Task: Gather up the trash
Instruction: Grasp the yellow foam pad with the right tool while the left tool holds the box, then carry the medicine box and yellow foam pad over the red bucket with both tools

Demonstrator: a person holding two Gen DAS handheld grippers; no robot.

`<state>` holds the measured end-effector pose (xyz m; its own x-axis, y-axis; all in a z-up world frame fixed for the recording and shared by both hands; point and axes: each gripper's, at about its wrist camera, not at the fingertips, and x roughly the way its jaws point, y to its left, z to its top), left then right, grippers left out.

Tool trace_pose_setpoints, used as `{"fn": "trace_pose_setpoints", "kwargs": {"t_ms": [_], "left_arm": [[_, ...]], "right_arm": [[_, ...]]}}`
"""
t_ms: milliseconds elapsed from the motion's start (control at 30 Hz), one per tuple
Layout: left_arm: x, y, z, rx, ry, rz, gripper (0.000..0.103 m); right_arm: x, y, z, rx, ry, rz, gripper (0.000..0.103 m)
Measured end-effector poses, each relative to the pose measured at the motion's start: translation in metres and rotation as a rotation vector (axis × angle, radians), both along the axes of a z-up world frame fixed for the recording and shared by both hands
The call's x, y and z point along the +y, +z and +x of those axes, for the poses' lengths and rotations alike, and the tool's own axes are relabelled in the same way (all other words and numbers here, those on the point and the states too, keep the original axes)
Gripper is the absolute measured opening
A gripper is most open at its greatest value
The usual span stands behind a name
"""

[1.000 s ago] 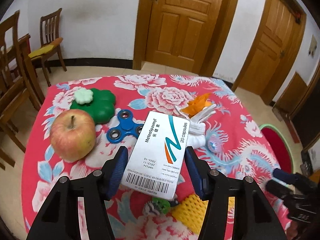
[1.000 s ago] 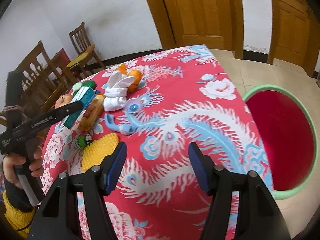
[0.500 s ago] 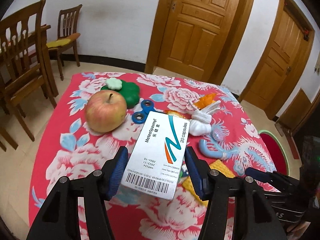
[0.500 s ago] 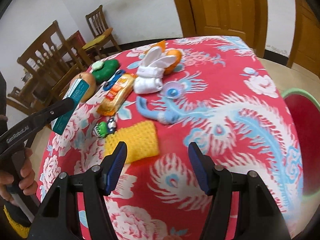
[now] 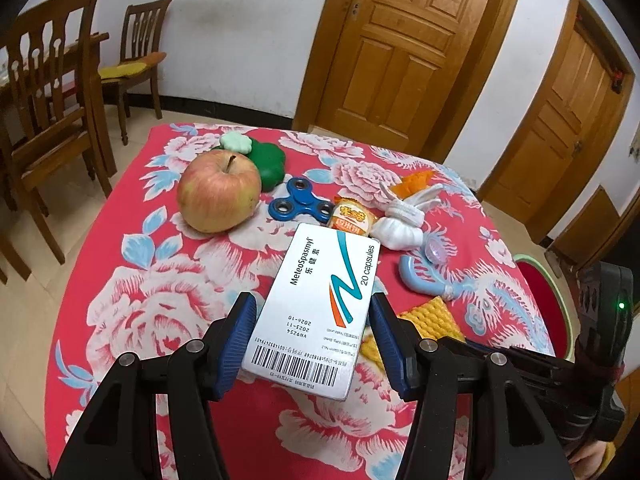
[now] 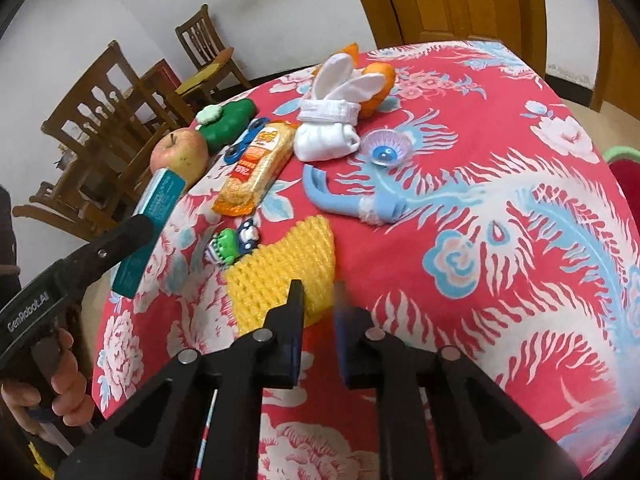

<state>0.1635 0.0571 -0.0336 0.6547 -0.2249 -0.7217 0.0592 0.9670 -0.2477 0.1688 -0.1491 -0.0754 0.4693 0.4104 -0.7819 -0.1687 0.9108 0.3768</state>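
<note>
My left gripper [image 5: 314, 340] is shut on a white medicine box [image 5: 316, 304] marked "20 capsules" and holds it above the table's near left side. The box shows teal from the side in the right wrist view [image 6: 150, 224]. My right gripper [image 6: 318, 308] has its jaws nearly closed, a narrow gap between them, empty, just over the near edge of a yellow knitted cloth [image 6: 284, 272]. An orange snack packet [image 6: 256, 168] lies beyond the cloth. A red bin with a green rim [image 5: 544, 304] stands beside the table at the right.
On the red floral tablecloth [image 6: 480, 240] lie an apple [image 5: 218, 192], a green clover toy [image 5: 264, 160], a blue spinner [image 5: 298, 204], white rolled socks [image 6: 332, 128], a blue curved piece [image 6: 348, 204], a small green toy [image 6: 230, 244] and an eye-shaped disc [image 6: 386, 148]. Wooden chairs [image 5: 48, 92] stand left.
My right gripper's jaws have closed from wide open to a narrow gap and moved over the yellow cloth. My left gripper has pulled back and leftward with the box.
</note>
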Motion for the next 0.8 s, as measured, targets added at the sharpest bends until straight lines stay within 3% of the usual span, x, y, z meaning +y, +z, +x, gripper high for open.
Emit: {"fn": "trace_pose_setpoints", "kwargs": {"t_ms": [400,800], "left_arm": [[-0.02,0.008,-0.015,-0.019,-0.042,-0.003,0.06],[-0.055,0.022,-0.037,-0.044,-0.107,-0.001,0.06]], "right_arm": [[-0.026,0.031,-0.036,-0.088,-0.038,0.053,0.014],[-0.08,0.063,-0.075,-0.192,-0.163,0.018,0.014]]}}
